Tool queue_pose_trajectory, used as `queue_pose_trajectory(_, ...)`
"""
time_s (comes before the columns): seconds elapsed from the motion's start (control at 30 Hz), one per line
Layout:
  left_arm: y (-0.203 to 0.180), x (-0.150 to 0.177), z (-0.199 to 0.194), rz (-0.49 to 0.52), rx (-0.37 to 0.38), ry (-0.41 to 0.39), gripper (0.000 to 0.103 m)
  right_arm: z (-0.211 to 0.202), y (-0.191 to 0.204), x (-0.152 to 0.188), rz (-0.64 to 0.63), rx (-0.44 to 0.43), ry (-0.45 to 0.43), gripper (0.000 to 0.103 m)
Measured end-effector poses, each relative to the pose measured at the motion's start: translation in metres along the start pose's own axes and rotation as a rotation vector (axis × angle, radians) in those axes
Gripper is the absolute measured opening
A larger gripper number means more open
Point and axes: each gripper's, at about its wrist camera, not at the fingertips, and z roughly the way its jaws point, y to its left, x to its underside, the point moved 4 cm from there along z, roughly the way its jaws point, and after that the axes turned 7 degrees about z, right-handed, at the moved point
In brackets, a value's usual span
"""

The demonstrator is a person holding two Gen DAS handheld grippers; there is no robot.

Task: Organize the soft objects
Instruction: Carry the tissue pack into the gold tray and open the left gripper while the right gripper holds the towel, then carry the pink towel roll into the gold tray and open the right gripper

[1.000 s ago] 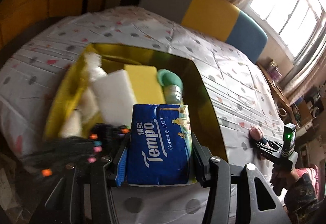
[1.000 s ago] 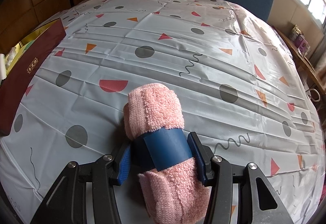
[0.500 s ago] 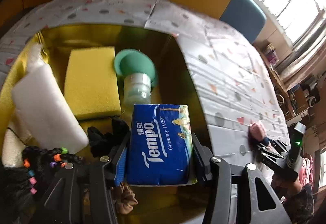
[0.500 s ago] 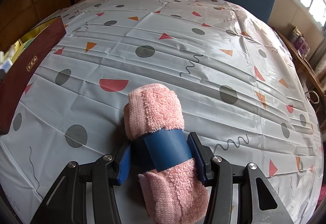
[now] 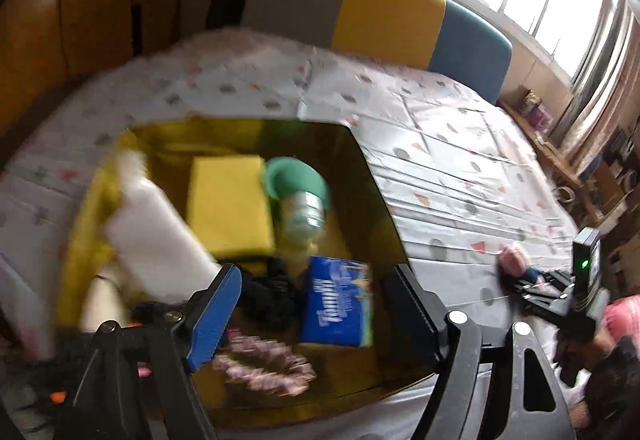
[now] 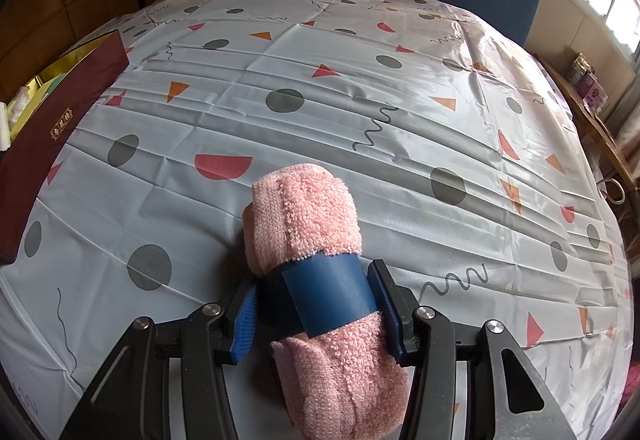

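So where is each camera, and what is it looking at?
Left wrist: rides the left gripper, jaws opening, looking down into the gold box at the blue tissue pack; its own fingers show.
Right wrist: rides the right gripper, shut on the pink towel roll.
Shared: the box, the towel roll, the patterned tablecloth.

Black grippers, blue-padded fingers (image 6: pixel 245 324), silver screws, green LED, dark patterned sleeve (image 5: pixel 616 384)

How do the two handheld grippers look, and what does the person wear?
Both the left gripper and the right gripper have black angular frames with silver screws and ribbed blue pads. A green light glows on the right one's black body. The sleeve is dark and patterned.
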Motion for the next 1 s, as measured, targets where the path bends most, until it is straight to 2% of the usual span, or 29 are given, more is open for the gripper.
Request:
queue_pose_trajectory(0.07, 0.008, 0.003, -0.016, 0.020, -0.076, -0.028, 0.078, 0.000, 0.000, 0.000, 0.002, -0.002, 0.000, 0.051)
queue_pose_trajectory(0.3, 0.038, 0.020, -0.055, 0.026, -0.204, -0.094, 0.078, 0.000, -0.002, 0.001, 0.024, -0.010, 0.002, 0.051)
queue_pose_trajectory(0.63, 0.069, 0.049, -0.080, -0.057, -0.277, -0.123, 0.078, 0.001, 0.003, 0.000, 0.055, 0.045, 0.018, 0.050)
queue_pose_trajectory(0.9, 0.078, 0.061, -0.080, -0.082, -0.268, -0.122, 0.078, -0.001, 0.008, -0.003, 0.153, 0.131, 0.041, 0.047)
queue_pose_trajectory(1.0, 0.079, 0.063, -0.080, -0.087, -0.263, -0.123, 0.078, -0.003, 0.011, -0.004, 0.186, 0.161, 0.051, 0.043)
